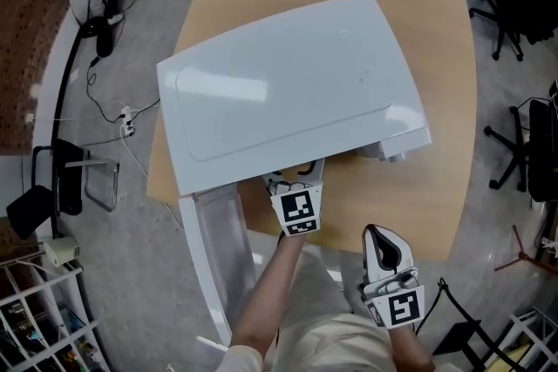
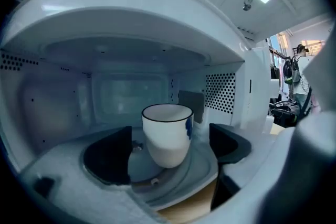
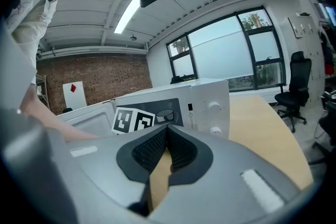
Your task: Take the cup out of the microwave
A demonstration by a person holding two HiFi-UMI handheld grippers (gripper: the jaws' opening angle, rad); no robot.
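Cup [image 2: 167, 134] on turntable [image 2: 200, 171] inside open microwave [image 2: 131, 18]

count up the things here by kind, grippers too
microwave: 1
cup: 1
table: 1
grippers: 2, the left gripper and the right gripper
total: 5

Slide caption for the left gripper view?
Left claw open at the microwave mouth, white cup framed between its jaws on the turntable.
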